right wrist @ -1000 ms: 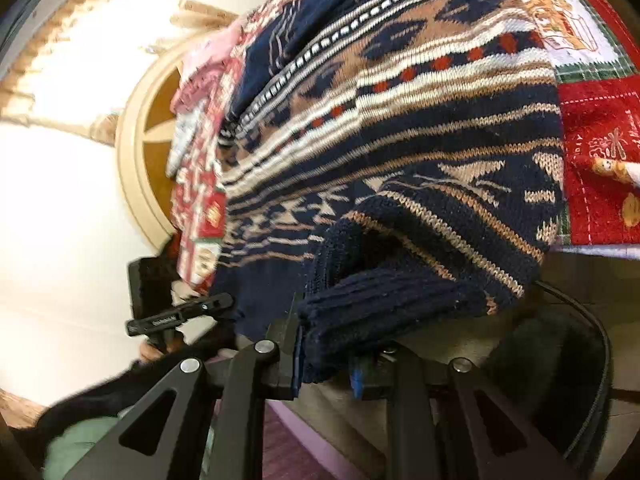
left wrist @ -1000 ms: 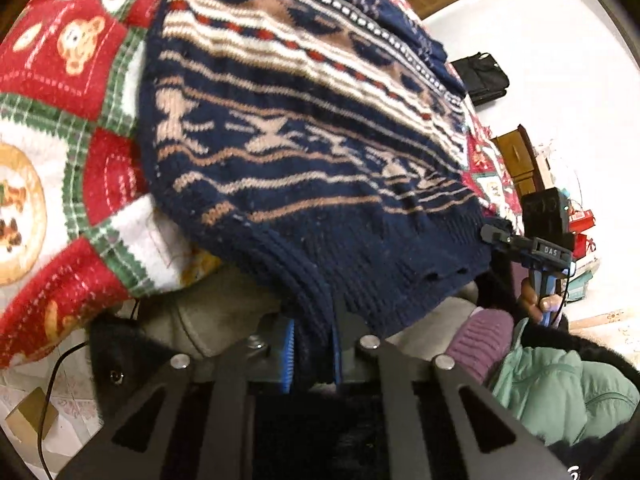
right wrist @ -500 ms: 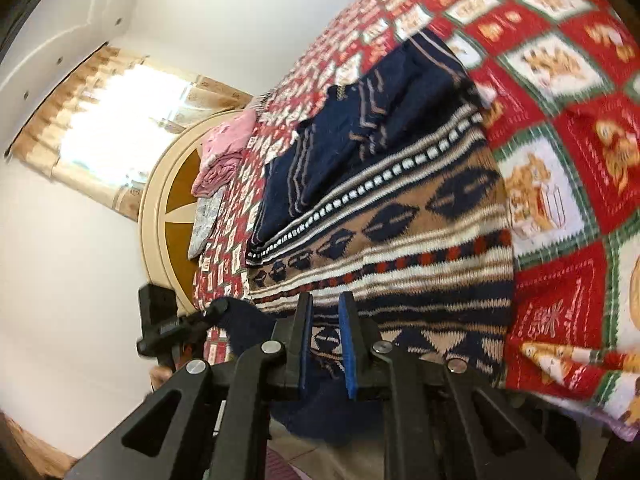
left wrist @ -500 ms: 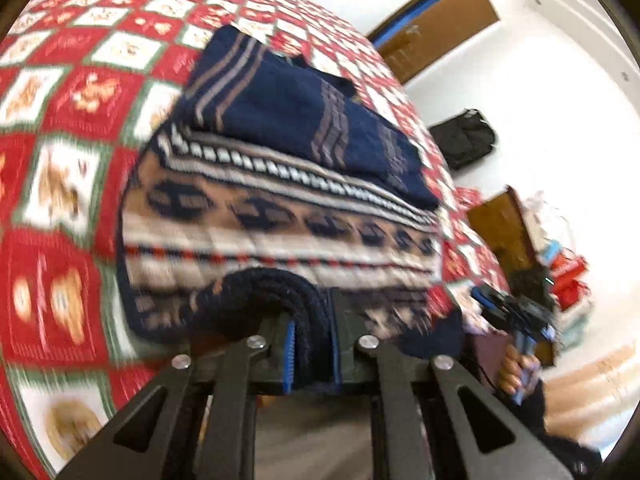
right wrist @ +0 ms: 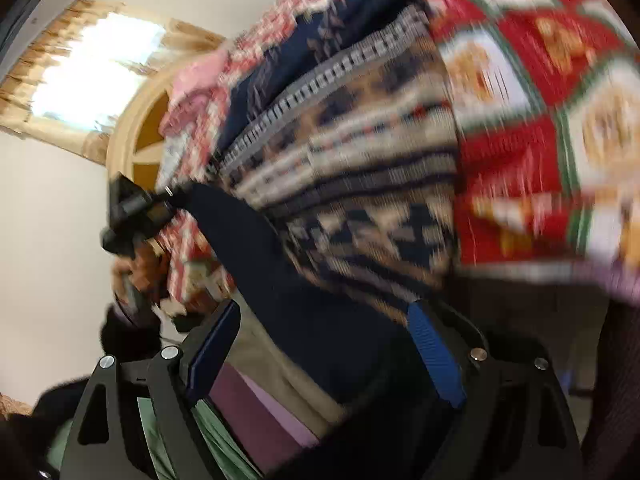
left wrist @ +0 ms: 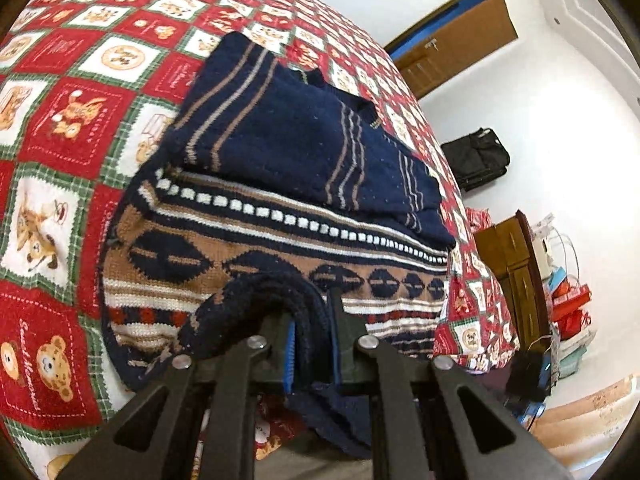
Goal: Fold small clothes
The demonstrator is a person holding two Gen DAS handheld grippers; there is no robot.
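Note:
A navy, tan and white patterned knit sweater lies on a red and white checked bedspread, its sleeves folded onto its navy upper part. My left gripper is shut on the sweater's navy hem, lifted and curled over the body. In the blurred right wrist view my right gripper is open, its blue pads wide apart, with the sweater's hem hanging loose between them. The left gripper shows at the left there.
A brown door, a black bag and a wooden cabinet stand to the right of the bed. Pink clothes lie near the round headboard. The bed edge is just below the grippers.
Both grippers carried the hem up over the sweater. The right gripper, shut half a second ago, has opened wide and let go. The left still holds the hem.

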